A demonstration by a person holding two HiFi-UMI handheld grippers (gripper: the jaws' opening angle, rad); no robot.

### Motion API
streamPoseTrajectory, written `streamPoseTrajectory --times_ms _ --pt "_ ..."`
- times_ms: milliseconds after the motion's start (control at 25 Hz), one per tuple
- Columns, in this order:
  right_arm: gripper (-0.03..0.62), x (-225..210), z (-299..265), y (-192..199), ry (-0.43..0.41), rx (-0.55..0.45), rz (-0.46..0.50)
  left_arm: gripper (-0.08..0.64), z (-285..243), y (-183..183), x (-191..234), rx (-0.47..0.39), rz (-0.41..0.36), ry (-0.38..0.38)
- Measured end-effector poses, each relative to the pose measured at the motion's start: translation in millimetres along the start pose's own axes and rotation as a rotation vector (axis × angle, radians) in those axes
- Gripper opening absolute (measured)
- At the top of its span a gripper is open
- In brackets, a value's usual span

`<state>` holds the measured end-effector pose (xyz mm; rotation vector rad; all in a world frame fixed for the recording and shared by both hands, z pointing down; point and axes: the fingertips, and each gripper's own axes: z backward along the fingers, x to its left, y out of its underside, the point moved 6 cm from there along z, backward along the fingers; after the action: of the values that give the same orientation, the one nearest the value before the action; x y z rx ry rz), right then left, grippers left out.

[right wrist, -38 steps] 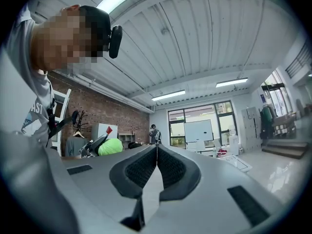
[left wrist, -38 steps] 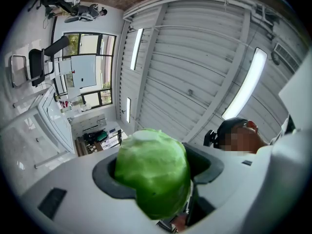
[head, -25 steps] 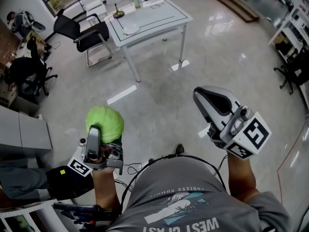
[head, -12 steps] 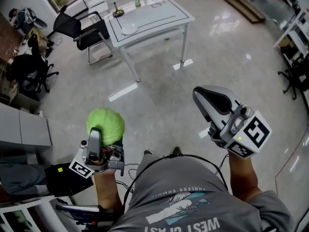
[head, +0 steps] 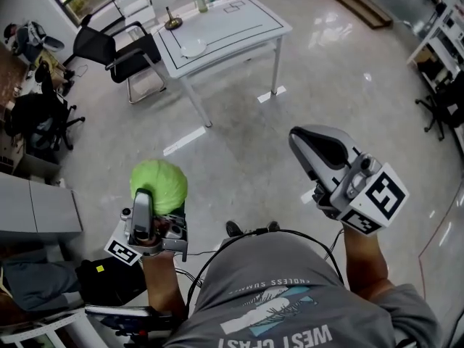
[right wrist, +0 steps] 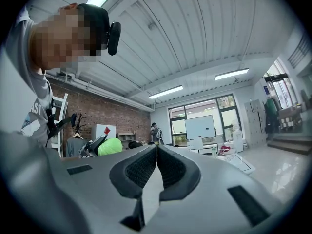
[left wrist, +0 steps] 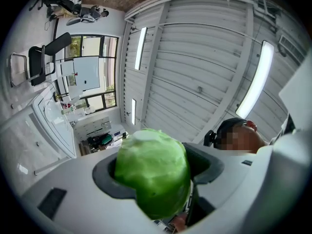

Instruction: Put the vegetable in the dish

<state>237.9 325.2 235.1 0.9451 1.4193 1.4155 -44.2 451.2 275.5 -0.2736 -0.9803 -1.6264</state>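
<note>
Vegetable: round bright-green head of cabbage (head: 159, 183), leafy and tightly packed; was carried in the air above the grey polished floor (head: 239, 143), well apart from the table.
Left tool: left gripper (head: 154, 198) was clenched on the cabbage with jaws fairly wide, one dark pad on each side of the ball; pointed upward at a slant.
Right tool: right gripper (right wrist: 156, 150) was closed on nothing, with ribbed pads pressed together; was held level.
Dish: small white round dish (head: 194, 46), lay on the white rectangular table (head: 239, 20), far ahead; too small to tell whether empty.
Weight: judged rather heavy and dense for one gripper; likely to pull downward out of the pads.
Surface: smooth, waxy leaves, judged a little slippery; soft outside, firm inside.
Fragility: judged not fragile, though an outer leaf could bruise or tear off under hard pressure.
Where to hold: best across the widest part of the ball, pads on opposite sides, as looked the case here; never by one loose leaf.
Setting down: round shape, judged ready to roll off a shallow dish; called for a low, gentle release.
</note>
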Motion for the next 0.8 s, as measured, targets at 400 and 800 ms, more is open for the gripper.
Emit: streamPoseTrajectory --times_ms 400,800 --pt "0.008 12 -58 12 0.048 -0.004 -0.001 0.296 7 -54 36 0.037 0.037 0.024" --pt "0.008 -25 -76 7 0.047 0.007 0.0 0.296 -25 -57 72 0.042 0.056 0.015"
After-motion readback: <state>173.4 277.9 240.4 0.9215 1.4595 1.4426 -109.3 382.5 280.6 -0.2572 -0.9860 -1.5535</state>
